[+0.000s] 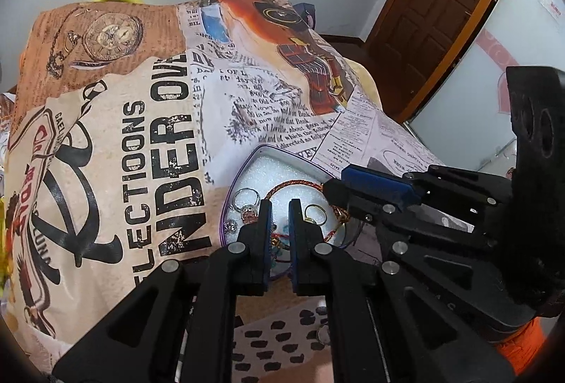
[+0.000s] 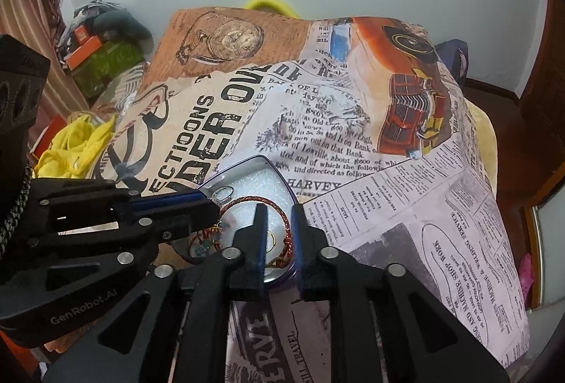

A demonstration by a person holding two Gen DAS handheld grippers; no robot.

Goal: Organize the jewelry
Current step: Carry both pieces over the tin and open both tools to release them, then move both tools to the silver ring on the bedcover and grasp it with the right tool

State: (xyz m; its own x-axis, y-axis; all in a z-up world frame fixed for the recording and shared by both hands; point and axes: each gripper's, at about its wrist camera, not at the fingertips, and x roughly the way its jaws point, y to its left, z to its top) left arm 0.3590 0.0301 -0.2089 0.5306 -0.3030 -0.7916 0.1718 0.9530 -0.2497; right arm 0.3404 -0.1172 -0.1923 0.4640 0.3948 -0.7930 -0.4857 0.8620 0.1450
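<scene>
My left claw (image 1: 280,206) and right claw (image 2: 279,211), both nearly closed and empty, hover over the red bracelet (image 2: 282,213) in the tray (image 1: 282,153)

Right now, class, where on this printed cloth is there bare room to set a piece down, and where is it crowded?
Free: the printed cloth right of the tin, and beyond it toward the pocket-watch print. Crowded: the tin's inside, with rings, a red cord bracelet and both grippers over it.

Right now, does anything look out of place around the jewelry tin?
Yes. A thread bracelet trails over the right rim of the tin, and what looks like a ring lies outside on the spotted cloth.
</scene>
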